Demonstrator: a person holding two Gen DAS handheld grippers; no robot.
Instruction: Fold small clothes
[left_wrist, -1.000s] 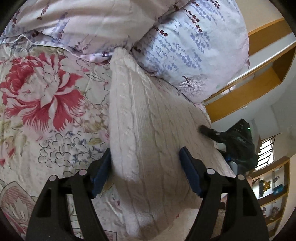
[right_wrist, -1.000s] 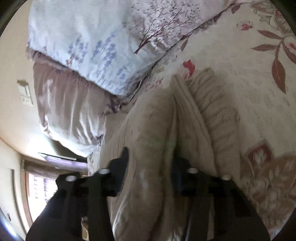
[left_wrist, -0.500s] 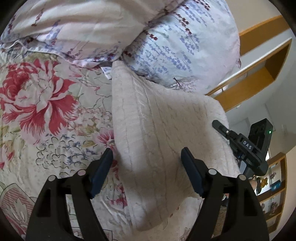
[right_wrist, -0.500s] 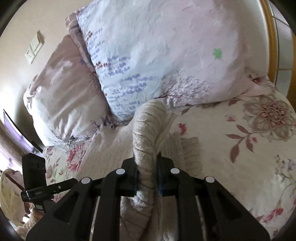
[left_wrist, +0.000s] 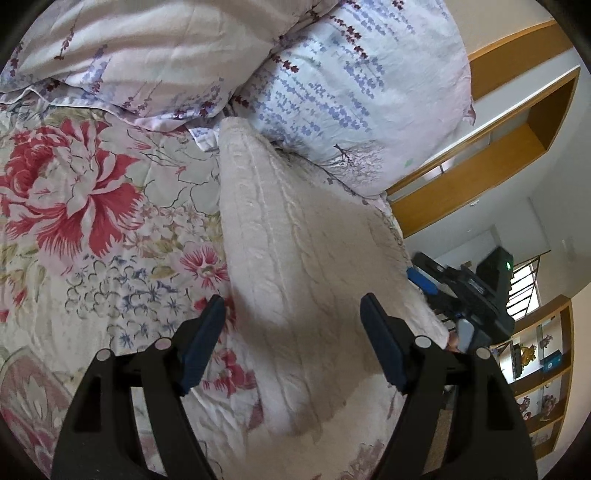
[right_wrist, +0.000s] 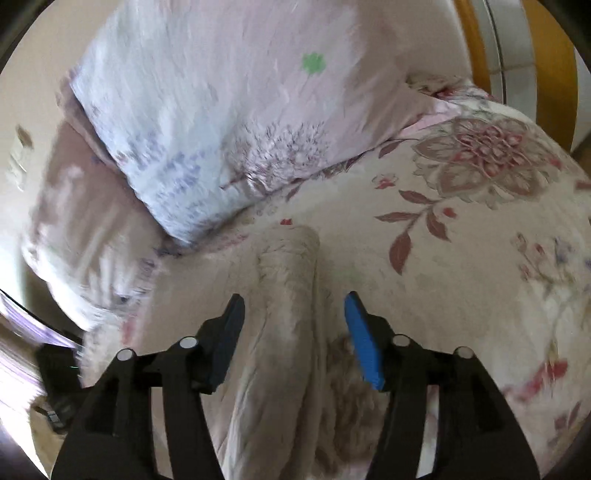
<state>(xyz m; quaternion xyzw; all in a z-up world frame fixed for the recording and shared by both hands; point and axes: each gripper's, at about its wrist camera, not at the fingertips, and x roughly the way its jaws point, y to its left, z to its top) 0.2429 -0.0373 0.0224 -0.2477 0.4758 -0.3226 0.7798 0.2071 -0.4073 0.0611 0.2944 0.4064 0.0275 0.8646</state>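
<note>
A cream cable-knit sweater (left_wrist: 295, 258) lies folded lengthwise on the floral bedspread (left_wrist: 92, 221), its far end near the pillows. My left gripper (left_wrist: 291, 343) is open just above its near part, jaws wide apart on either side of it. In the right wrist view the same sweater (right_wrist: 288, 295) lies as a folded strip under my right gripper (right_wrist: 295, 332), which is open with the fold edge between its jaws. The right gripper also shows in the left wrist view (left_wrist: 458, 291) at the sweater's right edge.
Two floral pillows (left_wrist: 351, 92) lean at the head of the bed just beyond the sweater. A wooden headboard and shelf (left_wrist: 498, 147) stand to the right. The bedspread spreads out left of the sweater (left_wrist: 74, 295) and right of it (right_wrist: 461, 258).
My right gripper was shut on the sweater's fold half a second ago and has now opened and let it go. The sweater's right side has dropped flat. The left gripper stayed open.
</note>
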